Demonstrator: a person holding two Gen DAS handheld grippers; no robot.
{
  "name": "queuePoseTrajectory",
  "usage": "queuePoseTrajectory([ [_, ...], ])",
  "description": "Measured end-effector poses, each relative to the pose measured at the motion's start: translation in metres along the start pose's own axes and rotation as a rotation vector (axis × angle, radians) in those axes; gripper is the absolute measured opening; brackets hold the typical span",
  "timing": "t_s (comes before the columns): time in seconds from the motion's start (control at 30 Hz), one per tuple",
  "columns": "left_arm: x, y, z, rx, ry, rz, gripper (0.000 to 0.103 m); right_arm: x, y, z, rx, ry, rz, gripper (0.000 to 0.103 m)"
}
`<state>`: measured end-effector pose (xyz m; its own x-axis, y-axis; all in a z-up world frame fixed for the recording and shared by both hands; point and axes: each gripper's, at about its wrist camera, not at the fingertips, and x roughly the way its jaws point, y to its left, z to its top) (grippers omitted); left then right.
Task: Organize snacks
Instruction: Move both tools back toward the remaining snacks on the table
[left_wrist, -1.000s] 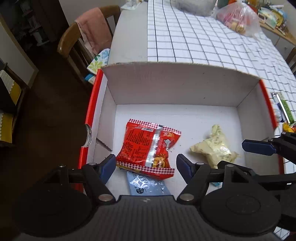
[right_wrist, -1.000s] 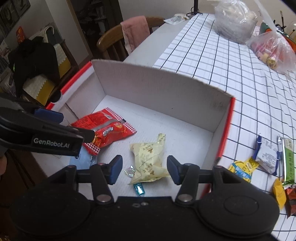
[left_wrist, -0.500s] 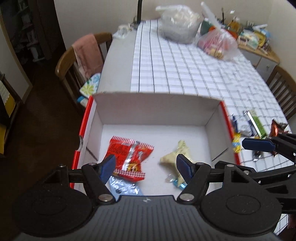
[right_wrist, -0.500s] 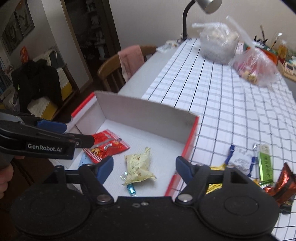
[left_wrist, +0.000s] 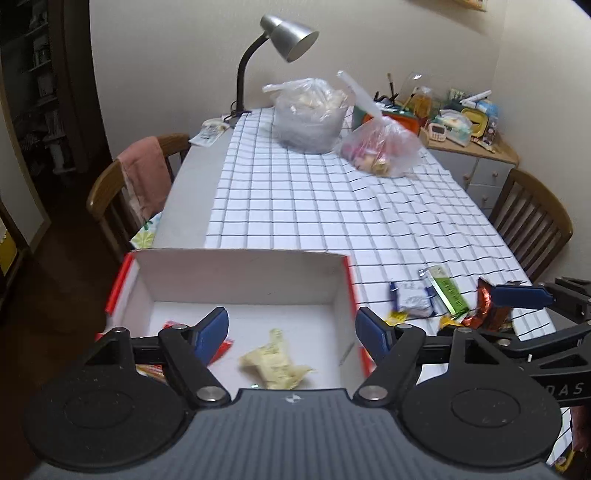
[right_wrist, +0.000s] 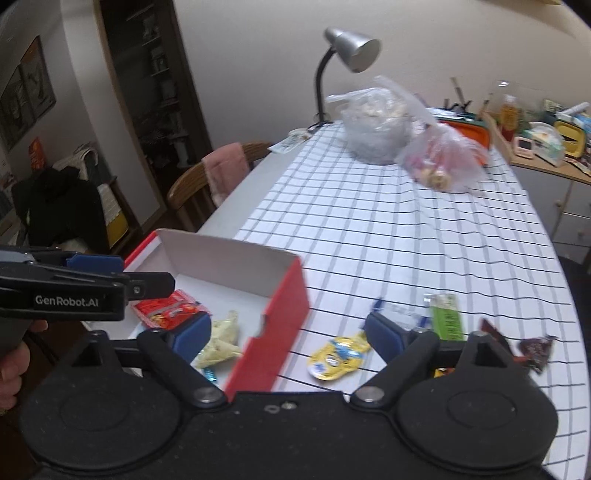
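Observation:
A red and white cardboard box (left_wrist: 240, 273) (right_wrist: 288, 299) stands at the table's near left corner. Inside lie a pale yellow packet (left_wrist: 275, 363) (right_wrist: 221, 339) and a red packet (right_wrist: 166, 308). My left gripper (left_wrist: 291, 328) hovers above the box, its jaws opening, nothing between them. My right gripper (right_wrist: 288, 334) hangs over the box's right wall, jaws opening wide, also empty. Loose snacks lie on the checked cloth right of the box: a yellow packet (right_wrist: 338, 356), a white packet (left_wrist: 412, 299), a green bar (left_wrist: 448, 293) (right_wrist: 447, 315) and dark red wrappers (right_wrist: 532, 347).
At the table's far end sit two clear plastic bags (left_wrist: 310, 114) (left_wrist: 380, 147) and a desk lamp (left_wrist: 284, 37). A chair with a pink towel (left_wrist: 144, 181) stands left, another chair (left_wrist: 532, 225) right. A cluttered sideboard (left_wrist: 465, 125) is behind. A hand (right_wrist: 11, 365) holds the left gripper.
Both grippers rose and drew back from the box, tilting up so the whole table shows. The right jaws spread much wider, letting go of the pale yellow packet; the left widened slightly.

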<state>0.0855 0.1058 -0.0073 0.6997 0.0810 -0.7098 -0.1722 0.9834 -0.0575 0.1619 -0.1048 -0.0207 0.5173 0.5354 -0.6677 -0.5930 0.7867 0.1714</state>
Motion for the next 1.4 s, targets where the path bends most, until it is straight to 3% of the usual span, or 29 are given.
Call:
queuePoseTrajectory([
  [0.27,0.010,-0.050,-0.002,0.004,0.002,-0.064,0.080,-0.031,-0.060,-0.019,0.047,-0.020,-0.029,0.103],
  [0.67,0.056,-0.118,-0.019,0.008,0.079,-0.111,0.082,-0.044,-0.136,-0.046,0.015,0.034,-0.032,0.103],
  [0.8,0.077,-0.141,-0.025,0.031,0.119,-0.118,0.082,-0.038,-0.163,-0.055,0.002,0.082,-0.041,0.103],
  [1.0,0.112,-0.182,-0.039,0.162,0.170,-0.120,0.082,-0.022,-0.199,-0.068,0.011,0.142,-0.054,0.102],
  [1.4,0.190,-0.204,-0.046,0.183,0.346,-0.085,0.082,0.045,-0.250,-0.079,0.099,0.273,-0.123,0.097],
])
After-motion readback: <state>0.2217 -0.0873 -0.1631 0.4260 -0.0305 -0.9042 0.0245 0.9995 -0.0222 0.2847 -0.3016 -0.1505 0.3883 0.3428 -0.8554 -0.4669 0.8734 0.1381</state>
